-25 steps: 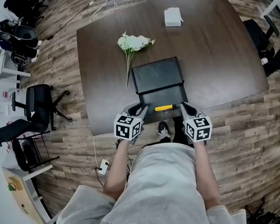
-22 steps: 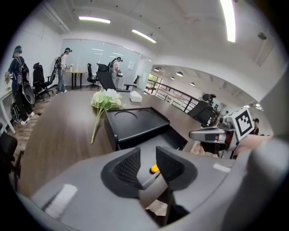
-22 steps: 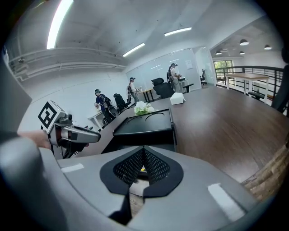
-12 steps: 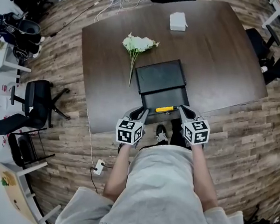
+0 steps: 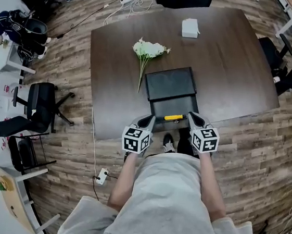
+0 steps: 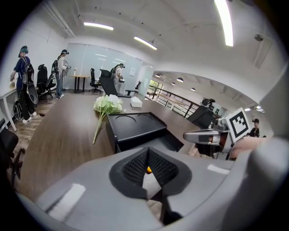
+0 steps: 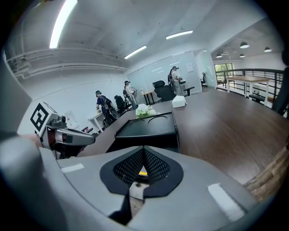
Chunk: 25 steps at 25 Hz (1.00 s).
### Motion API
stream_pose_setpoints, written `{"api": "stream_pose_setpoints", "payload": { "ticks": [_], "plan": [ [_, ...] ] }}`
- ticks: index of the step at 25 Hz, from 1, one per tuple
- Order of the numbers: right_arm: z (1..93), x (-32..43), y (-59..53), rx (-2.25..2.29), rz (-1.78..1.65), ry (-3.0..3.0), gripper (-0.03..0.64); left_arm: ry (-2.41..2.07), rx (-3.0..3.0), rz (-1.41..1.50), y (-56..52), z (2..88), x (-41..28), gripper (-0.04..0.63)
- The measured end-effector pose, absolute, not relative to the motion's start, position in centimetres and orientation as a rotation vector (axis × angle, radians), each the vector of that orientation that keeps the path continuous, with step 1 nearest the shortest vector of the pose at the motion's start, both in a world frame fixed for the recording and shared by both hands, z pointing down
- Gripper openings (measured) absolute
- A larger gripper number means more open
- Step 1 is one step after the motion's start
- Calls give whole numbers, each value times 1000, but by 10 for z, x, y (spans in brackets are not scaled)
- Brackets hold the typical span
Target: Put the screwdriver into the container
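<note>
A yellow-handled screwdriver [image 5: 173,117] lies crosswise at the near end of the black container [image 5: 169,85], between my two grippers; whether it rests inside I cannot tell. My left gripper [image 5: 148,121] is at its left end. Its jaws have just been closing and now stand shut with nothing between them [image 6: 147,151]. A speck of yellow [image 6: 148,170] shows through the slit below the pads. My right gripper [image 5: 192,117] is at the screwdriver's right end, also shut and empty [image 7: 143,150]. The container [image 6: 135,128] [image 7: 146,128] lies just ahead of both.
White flowers [image 5: 149,50] lie left of the container and a small white box [image 5: 190,28] sits at the far side. The table's near edge [image 5: 133,133] runs under my grippers. Office chairs [image 5: 39,109] stand left and right; people stand far back.
The left gripper's fingers, spread apart a second ago, have drawn together. Both grippers stay beside the screwdriver, which has not moved on the table.
</note>
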State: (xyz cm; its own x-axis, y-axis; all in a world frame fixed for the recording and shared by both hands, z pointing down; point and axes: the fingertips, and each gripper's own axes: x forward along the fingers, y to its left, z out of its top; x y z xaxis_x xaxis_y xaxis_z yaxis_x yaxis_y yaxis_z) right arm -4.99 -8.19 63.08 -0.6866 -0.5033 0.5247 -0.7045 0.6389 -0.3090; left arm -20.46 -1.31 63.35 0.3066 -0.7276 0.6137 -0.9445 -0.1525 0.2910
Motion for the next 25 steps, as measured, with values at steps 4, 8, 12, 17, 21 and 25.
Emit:
{"api": "stream_pose_setpoints", "payload": {
  "ticks": [4,8,12,17,21,25],
  "plan": [
    [630,-46,-85,1023,592,-2457,2,-1480,1943,403,-13,632,-207,54],
    [626,-40,-90,1059,570,-2466,2,-1484,1933,393,-9,631,-209,54],
    [625,-38,-94,1061,599,-2470,2,-1477,1934,384,-13,630,-208,54],
    [628,-37,-97,1073,612,-2474,2,-1477,1932,393,-16,632,-208,54],
    [631,-36,-91,1069,635,-2471,2,-1459,1932,404,-10,634,-203,54],
    [632,-31,-93,1072,627,-2466,2,-1462,1943,400,-15,633,-197,54]
  ]
}}
